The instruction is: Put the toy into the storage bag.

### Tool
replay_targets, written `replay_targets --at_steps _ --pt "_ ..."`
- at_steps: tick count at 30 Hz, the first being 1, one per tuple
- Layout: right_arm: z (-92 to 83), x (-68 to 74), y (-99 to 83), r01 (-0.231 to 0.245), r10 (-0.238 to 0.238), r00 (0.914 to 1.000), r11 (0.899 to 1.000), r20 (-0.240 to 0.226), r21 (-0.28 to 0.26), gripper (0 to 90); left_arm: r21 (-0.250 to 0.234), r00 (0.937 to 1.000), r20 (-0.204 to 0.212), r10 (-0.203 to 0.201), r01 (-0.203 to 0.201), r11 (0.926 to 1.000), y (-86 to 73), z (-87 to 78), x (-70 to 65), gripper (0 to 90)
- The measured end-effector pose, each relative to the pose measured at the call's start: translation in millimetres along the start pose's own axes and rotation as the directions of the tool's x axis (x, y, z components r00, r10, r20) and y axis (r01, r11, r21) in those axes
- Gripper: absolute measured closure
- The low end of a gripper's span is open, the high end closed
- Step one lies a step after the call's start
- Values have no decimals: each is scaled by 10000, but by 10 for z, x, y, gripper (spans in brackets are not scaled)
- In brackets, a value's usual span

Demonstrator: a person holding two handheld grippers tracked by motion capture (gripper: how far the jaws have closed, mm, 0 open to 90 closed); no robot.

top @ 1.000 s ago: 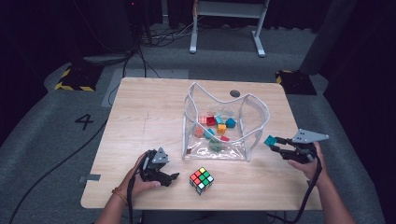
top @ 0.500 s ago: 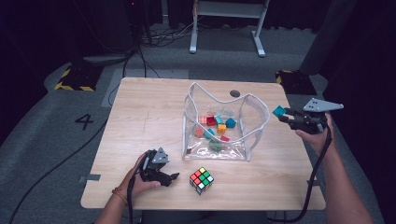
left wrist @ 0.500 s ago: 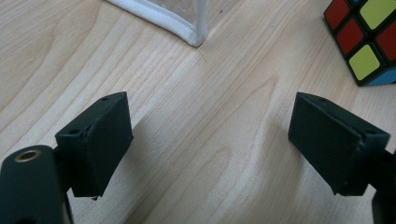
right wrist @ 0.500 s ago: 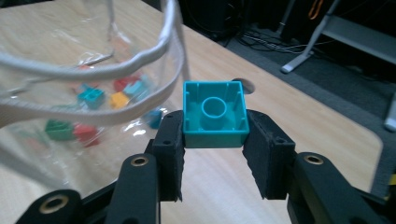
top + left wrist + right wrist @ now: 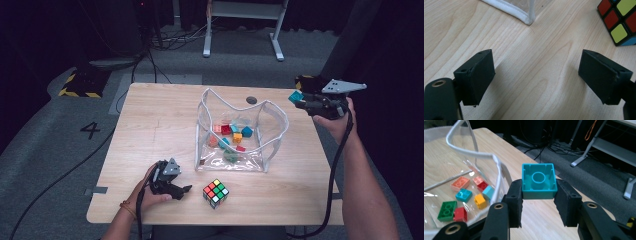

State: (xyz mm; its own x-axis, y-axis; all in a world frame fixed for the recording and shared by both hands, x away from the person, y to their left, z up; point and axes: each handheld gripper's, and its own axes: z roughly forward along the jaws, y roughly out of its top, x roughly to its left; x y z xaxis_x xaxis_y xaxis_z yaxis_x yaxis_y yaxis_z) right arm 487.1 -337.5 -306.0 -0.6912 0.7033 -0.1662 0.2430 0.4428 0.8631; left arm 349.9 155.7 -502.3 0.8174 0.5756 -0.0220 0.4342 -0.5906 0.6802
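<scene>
Right claw [image 5: 539, 202] with teal brick [image 5: 538, 180], beside brick-filled pouch [image 5: 496, 160]

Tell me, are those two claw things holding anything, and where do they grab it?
The right gripper holds a teal building brick, its pads clamped on two opposite side walls, hollow underside facing the camera. The left gripper stands open over the table and holds nothing.

left gripper [image 5: 182, 190] low, jaws wide; right gripper [image 5: 297, 97] raised, jaws clamped

Grippers: two, left gripper [image 5: 176, 190] lower left, right gripper [image 5: 298, 100] upper right.
Teal brick [image 5: 539, 181] in jaws: one.
Clear pouch [image 5: 272, 120]: one.
Puzzle cube [image 5: 215, 193]: one.
Table [image 5: 160, 120]: one.
</scene>
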Motion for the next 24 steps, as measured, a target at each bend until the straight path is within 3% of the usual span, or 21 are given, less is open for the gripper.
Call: replay_targets --at_steps 7,12,15,17,20,24 --pt "78 231 162 540 -537 9965 9985 -634 30 594 9 10000 -25 11 -11 10000 0 -1 1 137" --pt "131 414 234 991 -981 9862 9951 -1331 15 594 15 10000 -25 16 -16 10000 0 -2 1 137" --pt "181 554 284 1500 -1474 9710 9887 -1885 -4 594 3 10000 9 -3 3 10000 0 0 0 137" --pt "234 636 319 2046 -2018 9552 9788 -2166 -99 594 0 10000 8 -3 3 10000 0 1 0 137" --pt "324 733 360 2417 -2310 9429 9702 -2399 159 594 7 10000 -2 3 -3 10000 0 0 0 137" --pt "456 871 427 3042 -2780 9147 9515 -2934 466 594 7 10000 -4 4 -4 10000 0 0 0 137"
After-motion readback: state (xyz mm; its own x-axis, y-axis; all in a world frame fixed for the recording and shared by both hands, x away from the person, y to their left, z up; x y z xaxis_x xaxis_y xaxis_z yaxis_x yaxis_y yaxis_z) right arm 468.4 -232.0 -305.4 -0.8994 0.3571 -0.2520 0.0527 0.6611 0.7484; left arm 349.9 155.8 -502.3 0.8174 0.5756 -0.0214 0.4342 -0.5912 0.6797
